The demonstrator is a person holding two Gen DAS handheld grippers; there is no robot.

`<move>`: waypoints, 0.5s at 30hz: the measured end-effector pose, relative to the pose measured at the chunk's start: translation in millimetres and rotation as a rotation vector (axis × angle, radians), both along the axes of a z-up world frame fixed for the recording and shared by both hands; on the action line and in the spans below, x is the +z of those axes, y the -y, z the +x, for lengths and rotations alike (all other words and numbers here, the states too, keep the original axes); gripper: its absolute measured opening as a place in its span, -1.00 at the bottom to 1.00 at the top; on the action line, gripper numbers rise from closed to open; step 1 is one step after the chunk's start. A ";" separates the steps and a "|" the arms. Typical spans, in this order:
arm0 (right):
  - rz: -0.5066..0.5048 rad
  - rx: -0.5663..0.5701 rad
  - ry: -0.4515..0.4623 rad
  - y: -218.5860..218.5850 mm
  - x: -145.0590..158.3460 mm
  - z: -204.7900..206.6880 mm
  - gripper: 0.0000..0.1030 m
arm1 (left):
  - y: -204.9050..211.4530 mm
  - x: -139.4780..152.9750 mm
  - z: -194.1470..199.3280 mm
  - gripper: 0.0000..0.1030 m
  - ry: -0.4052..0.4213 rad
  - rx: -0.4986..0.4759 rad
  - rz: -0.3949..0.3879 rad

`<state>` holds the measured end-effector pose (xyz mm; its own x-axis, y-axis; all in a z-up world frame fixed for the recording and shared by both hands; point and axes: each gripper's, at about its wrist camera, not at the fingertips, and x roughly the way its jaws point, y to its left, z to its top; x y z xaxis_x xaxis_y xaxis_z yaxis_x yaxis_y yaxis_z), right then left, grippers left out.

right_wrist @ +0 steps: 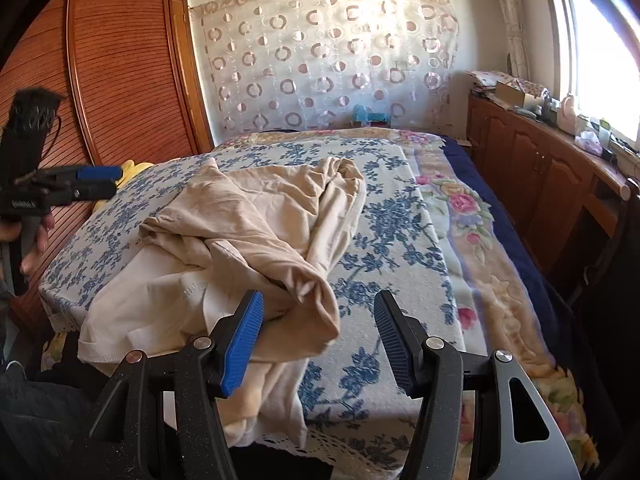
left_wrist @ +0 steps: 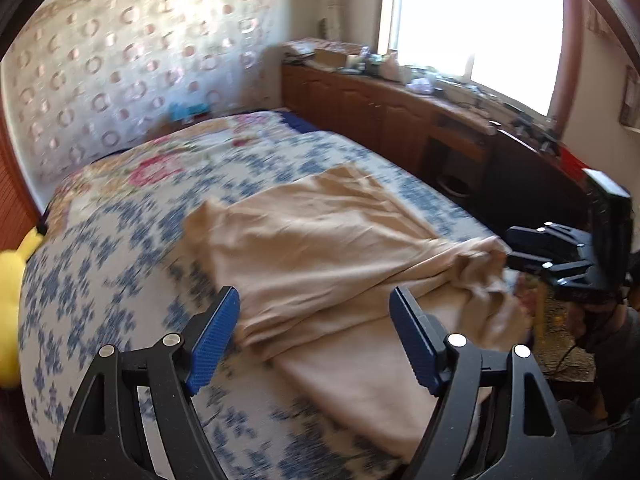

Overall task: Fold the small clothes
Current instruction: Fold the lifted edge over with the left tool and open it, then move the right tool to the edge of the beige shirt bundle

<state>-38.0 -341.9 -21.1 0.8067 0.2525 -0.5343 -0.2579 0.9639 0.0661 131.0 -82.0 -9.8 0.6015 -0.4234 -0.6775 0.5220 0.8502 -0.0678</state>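
Observation:
A beige garment (left_wrist: 320,240) lies rumpled and partly doubled over on the blue-flowered bedspread (left_wrist: 100,280). In the left wrist view my left gripper (left_wrist: 316,304) is open above the garment's near fold, and its pads touch nothing. My right gripper (left_wrist: 512,248) shows at the right edge, beside the garment's bunched corner. In the right wrist view the garment (right_wrist: 248,216) spills over the bed's near edge. My right gripper (right_wrist: 320,304) is open with a loose fold lying between its fingers, unpressed. My left gripper (right_wrist: 116,182) hangs at the far left over the bed's side, held by a hand (right_wrist: 36,240).
A yellow plush toy (left_wrist: 12,280) sits at the bed's left side. A wooden cabinet (right_wrist: 520,168) crowded with small items runs along the right under a bright window (left_wrist: 480,20). A slatted wooden wardrobe (right_wrist: 120,80) stands on the left, and a patterned curtain (right_wrist: 320,52) hangs behind the bed.

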 end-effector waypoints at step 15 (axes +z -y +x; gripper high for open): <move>-0.139 0.208 0.069 -91.2 31.6 30.7 0.16 | -92.8 -45.7 -13.2 0.51 -0.031 0.235 -0.027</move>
<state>-7.3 -250.7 10.5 0.7809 0.3451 -0.5206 -0.4510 0.8882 -0.0877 117.8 10.9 -55.5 0.6647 -0.2924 -0.6875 0.3076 0.9457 -0.1049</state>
